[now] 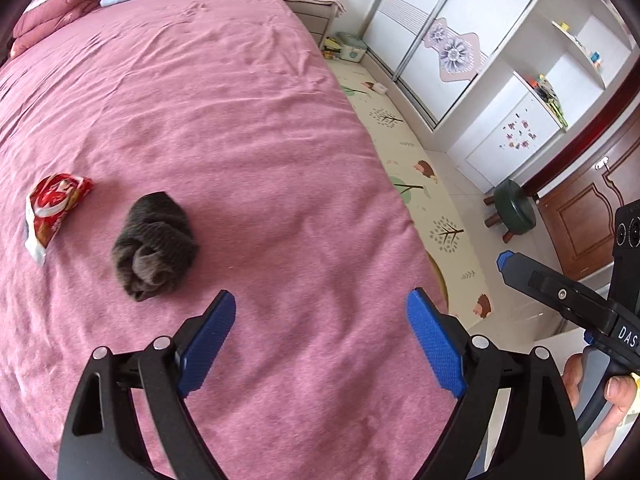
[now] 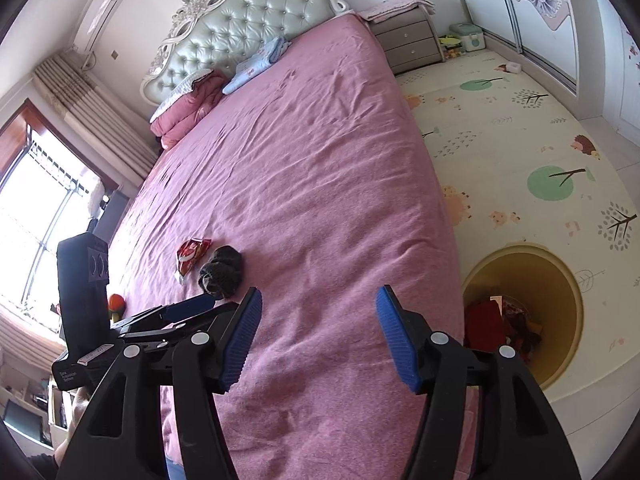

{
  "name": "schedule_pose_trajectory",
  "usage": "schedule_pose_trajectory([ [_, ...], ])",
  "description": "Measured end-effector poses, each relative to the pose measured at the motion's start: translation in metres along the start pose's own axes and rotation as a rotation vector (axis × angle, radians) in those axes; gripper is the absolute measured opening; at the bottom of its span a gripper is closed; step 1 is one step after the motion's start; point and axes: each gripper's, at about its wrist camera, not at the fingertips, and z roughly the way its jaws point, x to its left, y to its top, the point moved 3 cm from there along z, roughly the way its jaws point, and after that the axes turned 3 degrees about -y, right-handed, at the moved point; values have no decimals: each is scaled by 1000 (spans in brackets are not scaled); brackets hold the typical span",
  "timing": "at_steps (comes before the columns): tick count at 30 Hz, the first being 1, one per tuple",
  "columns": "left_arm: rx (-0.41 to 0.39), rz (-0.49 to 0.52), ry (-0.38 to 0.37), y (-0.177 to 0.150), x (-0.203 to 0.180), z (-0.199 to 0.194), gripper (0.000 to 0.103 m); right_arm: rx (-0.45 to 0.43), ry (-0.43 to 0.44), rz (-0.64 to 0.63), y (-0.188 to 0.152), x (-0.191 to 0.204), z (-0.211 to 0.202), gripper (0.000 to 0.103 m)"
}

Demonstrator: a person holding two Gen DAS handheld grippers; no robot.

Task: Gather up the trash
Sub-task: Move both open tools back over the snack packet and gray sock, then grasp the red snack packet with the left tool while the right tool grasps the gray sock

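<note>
A crumpled red and white snack wrapper [image 1: 54,210] lies on the pink bed [image 1: 224,128], with a rolled dark grey sock [image 1: 156,240] just right of it. Both also show in the right wrist view, the wrapper [image 2: 191,257] and the sock [image 2: 222,270]. My left gripper [image 1: 322,312] is open and empty above the bed, right of and nearer than the sock. My right gripper [image 2: 319,304] is open and empty over the bed's near edge. A yellow bin [image 2: 560,280] with red trash inside stands on the floor right of the bed.
Folded pink and blue bedding [image 2: 208,96] lies by the tufted headboard [image 2: 248,20]. A nightstand [image 2: 412,42], a patterned play mat [image 2: 520,128], a wardrobe [image 1: 452,32], a green stool [image 1: 514,210] and a wooden door [image 1: 592,216] surround the bed.
</note>
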Motion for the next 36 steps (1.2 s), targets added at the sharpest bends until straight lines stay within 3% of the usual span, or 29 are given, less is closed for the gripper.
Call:
schedule_pose_trajectory([
  [20, -82, -188, 92, -13, 129, -50, 88, 122, 52, -150, -10, 105, 82, 64],
  [36, -92, -284, 124, 6, 207, -42, 89, 211, 52, -177, -6, 142, 154, 65],
])
